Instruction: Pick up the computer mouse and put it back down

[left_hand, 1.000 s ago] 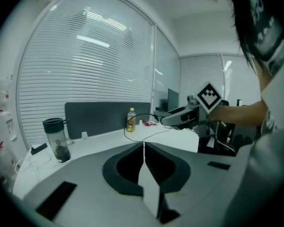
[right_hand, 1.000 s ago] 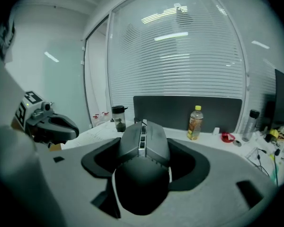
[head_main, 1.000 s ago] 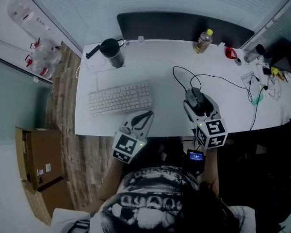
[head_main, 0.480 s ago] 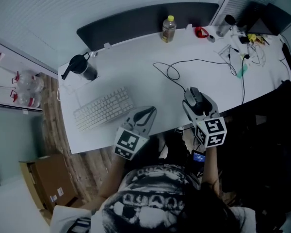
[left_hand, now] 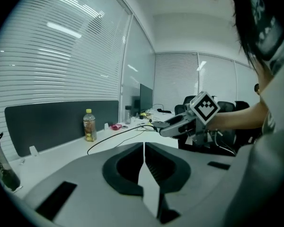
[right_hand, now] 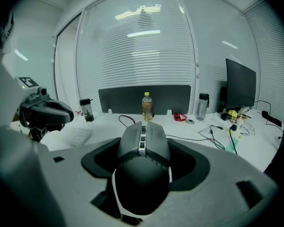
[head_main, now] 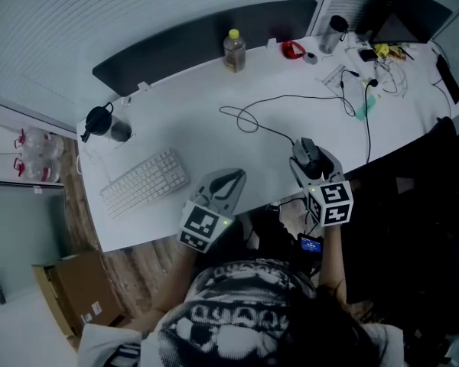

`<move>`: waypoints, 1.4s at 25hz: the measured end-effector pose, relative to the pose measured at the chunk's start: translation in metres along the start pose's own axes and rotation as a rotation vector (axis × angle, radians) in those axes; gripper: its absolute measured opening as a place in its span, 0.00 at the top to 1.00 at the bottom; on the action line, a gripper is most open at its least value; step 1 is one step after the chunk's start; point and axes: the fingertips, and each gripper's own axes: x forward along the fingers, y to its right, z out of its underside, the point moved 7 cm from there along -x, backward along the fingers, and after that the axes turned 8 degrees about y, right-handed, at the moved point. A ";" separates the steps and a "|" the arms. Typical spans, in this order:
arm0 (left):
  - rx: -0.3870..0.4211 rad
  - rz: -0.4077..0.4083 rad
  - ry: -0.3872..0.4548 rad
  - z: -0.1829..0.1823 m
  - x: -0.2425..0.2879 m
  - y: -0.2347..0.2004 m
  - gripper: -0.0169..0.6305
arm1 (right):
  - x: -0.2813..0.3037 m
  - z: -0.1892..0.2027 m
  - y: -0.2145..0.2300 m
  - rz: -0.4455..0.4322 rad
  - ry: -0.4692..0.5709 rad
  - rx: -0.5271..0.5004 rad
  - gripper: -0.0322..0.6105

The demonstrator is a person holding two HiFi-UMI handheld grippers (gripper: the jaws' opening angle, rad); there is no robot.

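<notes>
Right gripper view, dark grey computer mouse (right_hand: pixel 142 164), silver centre strip

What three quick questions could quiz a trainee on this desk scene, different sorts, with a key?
1. True or false: the left tool is shut and empty.
2. The right tool grips: A bottle, B computer mouse, C keyboard?
3. Fill in: the bottle by the dark divider has a ___ cap.
Key: 1 true; 2 B; 3 yellow.
</notes>
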 end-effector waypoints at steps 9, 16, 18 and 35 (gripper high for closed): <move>-0.011 -0.060 -0.008 -0.010 0.063 0.026 0.96 | 0.018 0.048 0.081 -0.031 -0.102 0.034 0.49; -0.015 -0.121 -0.043 -0.011 0.096 0.043 0.96 | 0.048 0.093 0.130 -0.067 -0.183 0.053 0.49; -0.018 -0.143 -0.057 -0.010 0.101 0.045 0.96 | 0.056 0.104 0.139 -0.080 -0.207 0.041 0.48; -0.019 -0.189 -0.131 -0.007 0.117 0.058 0.96 | 0.079 0.146 0.157 -0.085 -0.270 -0.037 0.47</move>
